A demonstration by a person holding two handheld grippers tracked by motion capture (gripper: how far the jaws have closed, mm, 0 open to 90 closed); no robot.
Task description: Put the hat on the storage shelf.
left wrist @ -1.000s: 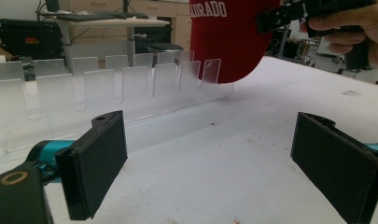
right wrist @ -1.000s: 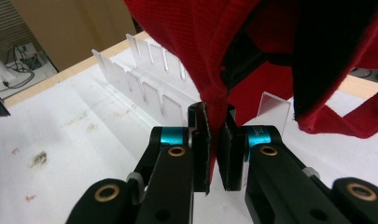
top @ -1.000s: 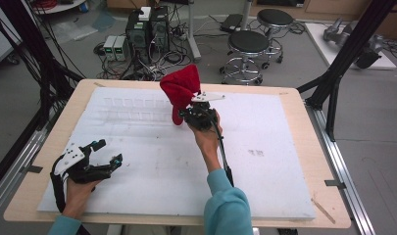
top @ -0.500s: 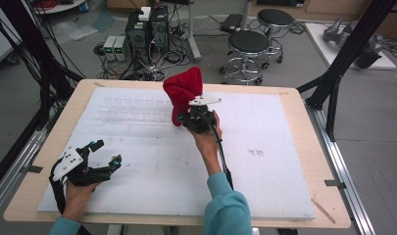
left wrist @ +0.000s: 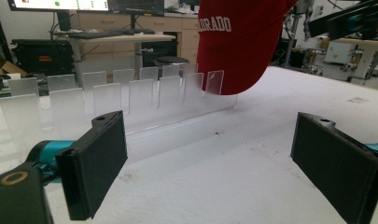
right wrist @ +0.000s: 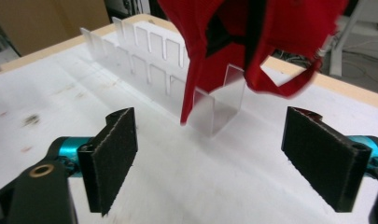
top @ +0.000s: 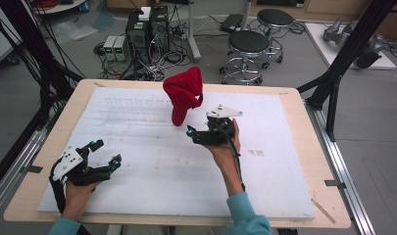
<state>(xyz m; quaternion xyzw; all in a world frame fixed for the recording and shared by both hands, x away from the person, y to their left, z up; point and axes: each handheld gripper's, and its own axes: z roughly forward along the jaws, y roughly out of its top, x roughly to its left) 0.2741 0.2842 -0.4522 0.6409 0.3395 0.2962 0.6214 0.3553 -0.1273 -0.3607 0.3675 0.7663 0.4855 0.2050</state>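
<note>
High view: the red cap [top: 183,95] stands on the clear rack [top: 137,110] at the far side of the bench [top: 294,205], at the rack's right end. The right gripper [top: 190,133] sits just beside the cap with nothing between its jaws, which have just been opening. The left gripper [top: 110,159] rests near the bench's front left, spread wide and empty.

Left gripper view: the cap [left wrist: 240,42] hangs over the last slats of the rack [left wrist: 107,100], well ahead of the open jaws.

Right gripper view: the cap [right wrist: 252,32] droops over the rack's end slat [right wrist: 224,105], strap dangling, clear of both pads.

This looks like the release step after hanging the cap. Next the right gripper should retreat without snagging the strap.
</note>
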